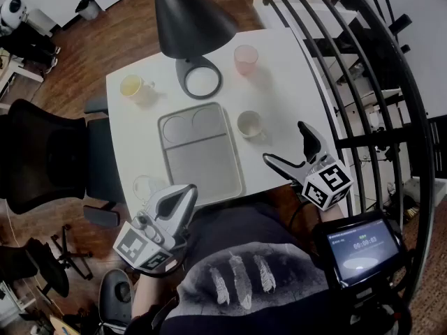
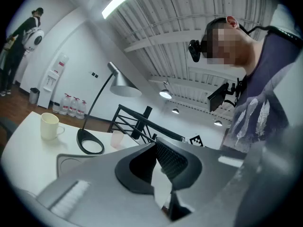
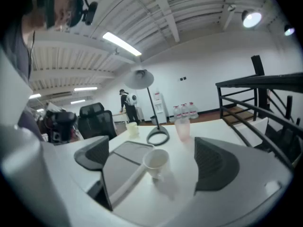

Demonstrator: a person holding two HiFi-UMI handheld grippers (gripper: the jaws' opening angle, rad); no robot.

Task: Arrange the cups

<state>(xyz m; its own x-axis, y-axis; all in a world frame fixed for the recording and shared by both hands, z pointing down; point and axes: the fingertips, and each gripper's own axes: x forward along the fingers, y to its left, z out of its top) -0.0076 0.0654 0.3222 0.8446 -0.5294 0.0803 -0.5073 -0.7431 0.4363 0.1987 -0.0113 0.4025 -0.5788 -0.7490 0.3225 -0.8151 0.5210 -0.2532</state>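
On the white table (image 1: 286,82) lies a grey tray (image 1: 202,162) with two round recesses. A white cup (image 1: 249,124) stands just right of the tray, and a pink cup (image 1: 246,59) stands at the back. A yellow mug (image 1: 131,86) is at the back left, and what looks like a clear cup (image 1: 145,185) stands left of the tray. My right gripper (image 1: 288,147) is open near the table's front right edge. The white cup (image 3: 155,162) stands a short way ahead of its jaws, untouched. My left gripper (image 1: 186,195) is shut and empty at the tray's front left corner, its jaws (image 2: 158,162) closed together.
A black lamp shade (image 1: 188,12) hangs over the back of the table, above its ring base (image 1: 201,81). A black railing (image 1: 363,82) runs along the right. An office chair (image 1: 42,155) stands at the left. A small screen (image 1: 363,250) sits by my right side.
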